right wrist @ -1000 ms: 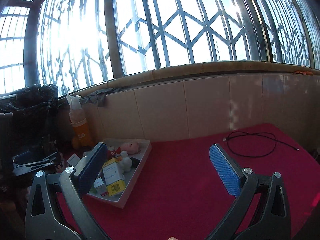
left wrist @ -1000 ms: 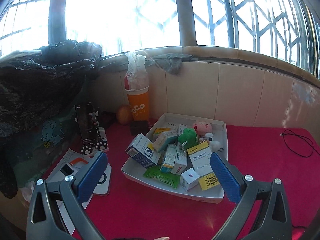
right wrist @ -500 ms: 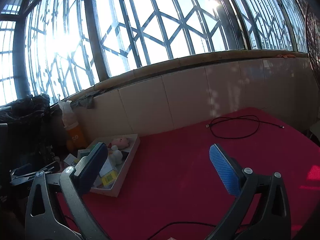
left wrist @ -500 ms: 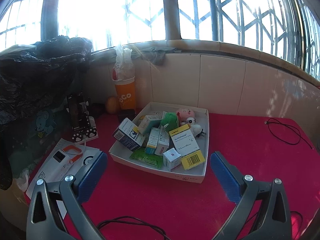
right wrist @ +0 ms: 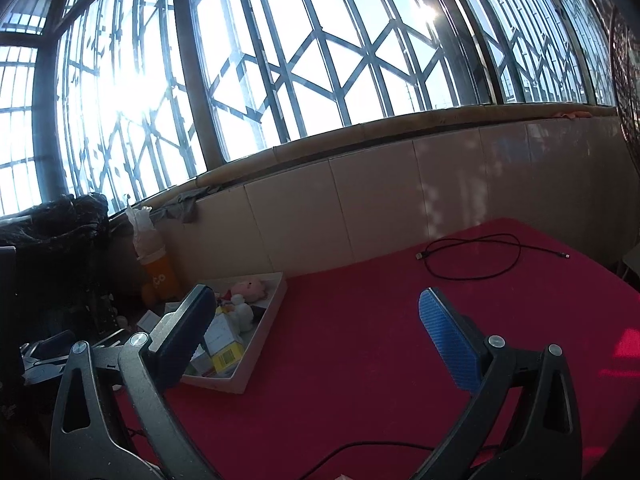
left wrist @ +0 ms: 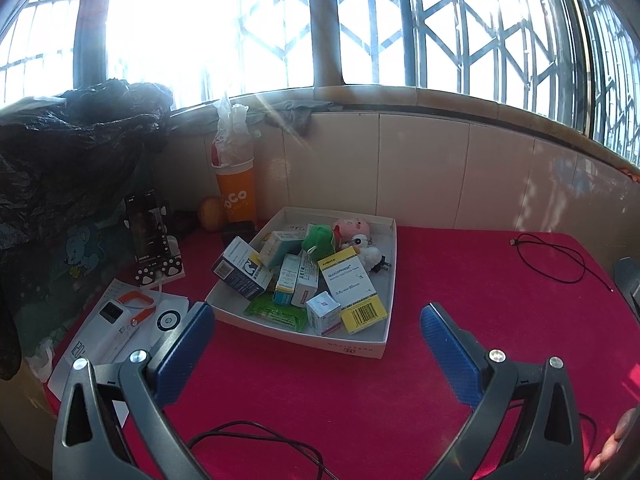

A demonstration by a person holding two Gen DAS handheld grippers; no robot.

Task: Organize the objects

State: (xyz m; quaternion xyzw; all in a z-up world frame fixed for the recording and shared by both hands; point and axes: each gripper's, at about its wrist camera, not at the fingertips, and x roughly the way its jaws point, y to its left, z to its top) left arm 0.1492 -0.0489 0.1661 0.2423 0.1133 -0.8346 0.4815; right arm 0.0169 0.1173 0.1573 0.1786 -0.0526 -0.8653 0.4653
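A white cardboard tray (left wrist: 356,348) sits on the red table, full of several medicine boxes, a green sachet, a green plush (left wrist: 318,240) and a pink pig toy (left wrist: 354,228). A white and yellow box (left wrist: 352,290) lies on top. My left gripper (left wrist: 316,330) is open and empty, just in front of the tray's near edge. In the right wrist view the tray (right wrist: 264,340) lies at the left. My right gripper (right wrist: 312,320) is open and empty over bare red cloth to the right of the tray.
An orange cup (left wrist: 236,196), an orange fruit (left wrist: 210,214), a phone on a stand (left wrist: 146,232) and papers with a white device (left wrist: 116,320) stand left of the tray. A black cable (left wrist: 552,256) lies at the far right. A tiled wall runs behind.
Both grippers have pulled back and up from the tray, so it looks smaller and farther. A black cable near the front edge has come into view. Both stay open.
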